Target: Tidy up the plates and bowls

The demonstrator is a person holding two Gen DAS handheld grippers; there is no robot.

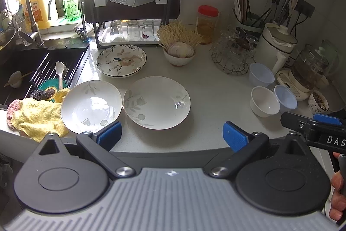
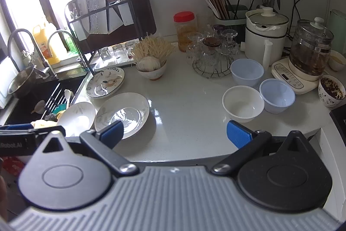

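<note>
We hold the left tool (image 1: pixel 172 133) above the near edge of the bench (image 1: pixel 216 101), its blue pads spread wide and grasping nothing. Directly ahead of it lie two white leaf-print plates: the right plate (image 1: pixel 156 102) sits between the pad lines, and the left plate (image 1: pixel 91 106) lies just beside it, their rims touching or nearly so. The left pad overlaps the near rim of the left plate in the picture; we cannot tell whether they touch. Beyond these plates rests a floral plate (image 1: pixel 121 61), which appears to sit on a second plate. To the left of the tool, a yellow cloth (image 1: pixel 36 118) lies against the left plate, next to the sink (image 1: pixel 32 70).

We hold the right tool (image 2: pixel 175 133) likewise released, pads wide apart and empty. Ahead and to its right stand three small bowls in a cluster: a white bowl (image 2: pixel 243 103) nearest, a pale blue bowl (image 2: pixel 277 95) touching it on the right, and another pale blue bowl (image 2: pixel 247 71) behind them. The bench between the pads is bare. The right leaf-print plate appears behind the left pad of this tool.
</note>
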